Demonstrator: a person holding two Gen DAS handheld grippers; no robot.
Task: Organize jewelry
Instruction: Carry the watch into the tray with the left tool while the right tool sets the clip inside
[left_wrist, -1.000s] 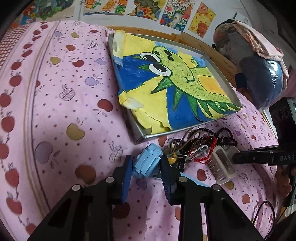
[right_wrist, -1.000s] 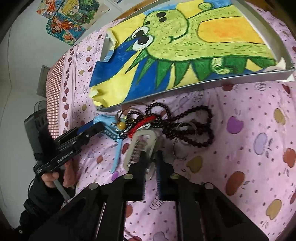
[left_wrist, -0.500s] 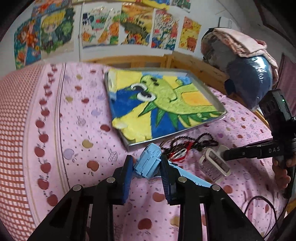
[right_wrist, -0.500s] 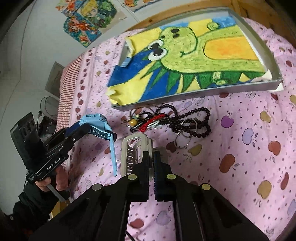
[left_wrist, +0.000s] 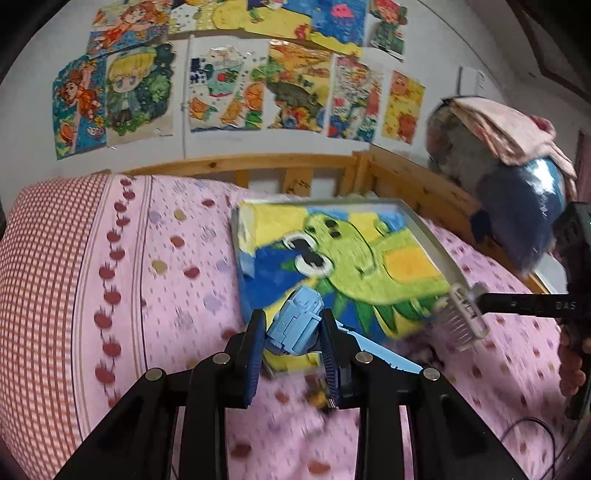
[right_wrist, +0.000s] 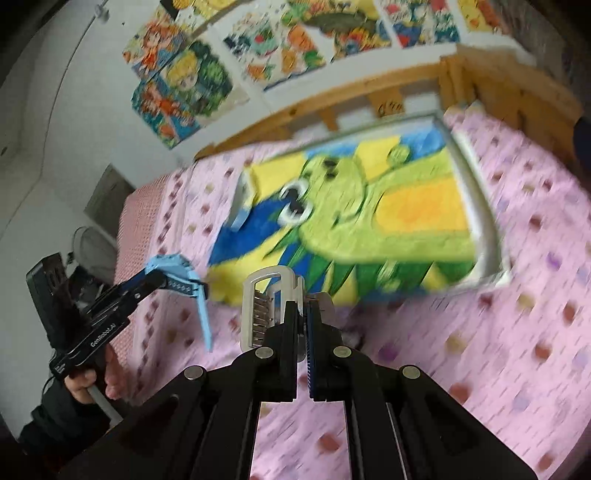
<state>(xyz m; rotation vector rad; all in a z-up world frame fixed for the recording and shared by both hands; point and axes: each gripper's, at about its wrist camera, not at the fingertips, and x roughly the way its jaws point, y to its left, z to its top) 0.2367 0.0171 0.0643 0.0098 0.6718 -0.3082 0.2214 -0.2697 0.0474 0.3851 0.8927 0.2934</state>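
The blue watch (left_wrist: 295, 323) is held off the bed, its chunky case clamped between the jaws of the left gripper (left_wrist: 291, 345), the strap (right_wrist: 202, 314) dangling below. It looks light, with a stiff case and a floppy band, so holding it by the case seems the steadier choice. The white hair clip (right_wrist: 264, 306) is pinched by one edge in the right gripper (right_wrist: 303, 332), whose jaws are almost together. It is rigid, thin plastic, probably slick, and could twist in so narrow a hold. Both hang above the near edge of the tray (left_wrist: 424, 225), which holds a dinosaur drawing (left_wrist: 351, 258) and rests on the pink bed (left_wrist: 166, 295).
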